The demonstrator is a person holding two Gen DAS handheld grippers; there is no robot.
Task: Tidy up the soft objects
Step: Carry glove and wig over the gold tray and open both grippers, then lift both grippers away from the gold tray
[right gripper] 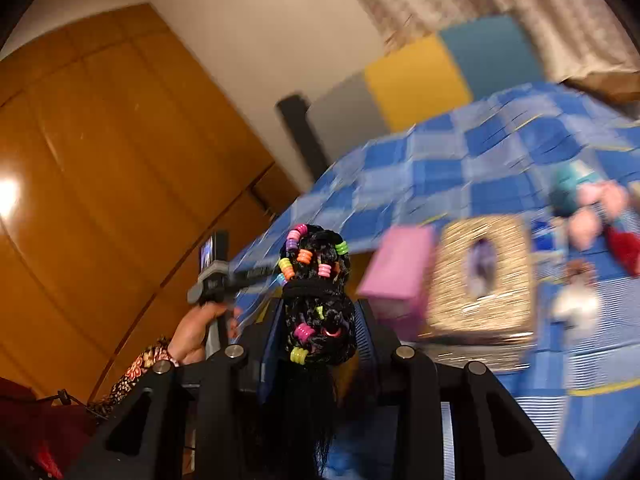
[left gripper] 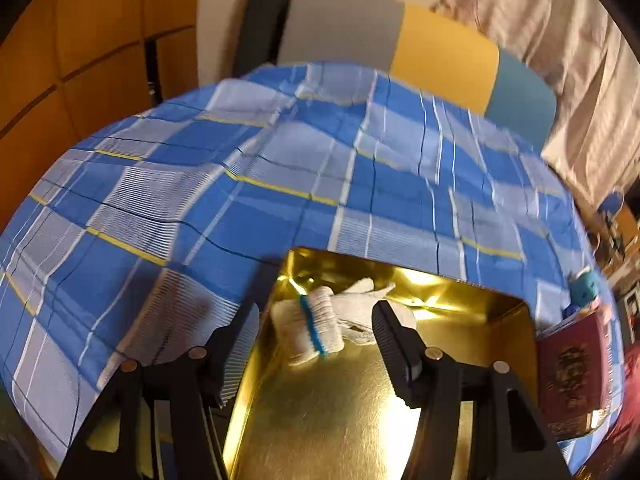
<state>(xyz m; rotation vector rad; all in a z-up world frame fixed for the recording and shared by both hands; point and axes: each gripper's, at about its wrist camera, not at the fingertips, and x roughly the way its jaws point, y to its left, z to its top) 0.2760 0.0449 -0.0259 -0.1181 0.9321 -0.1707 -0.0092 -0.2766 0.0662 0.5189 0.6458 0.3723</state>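
Right gripper (right gripper: 320, 312) pinching a bundle of black braided hair with coloured beads (right gripper: 318, 284), held up left of the gold tin (left gripper: 340, 408). Soft, light, floppy; best gripped at the banded middle. Left gripper (left gripper: 316, 336) spread over white gloves (left gripper: 320, 320) inside that tin, untouched.

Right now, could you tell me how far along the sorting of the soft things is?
Done: the white gloves lie in the gold tin, and the left gripper stands open above them. In hand: the right gripper is shut on the beaded black hairpiece. Left: the teal and pink soft toys sit on the checked sheet.
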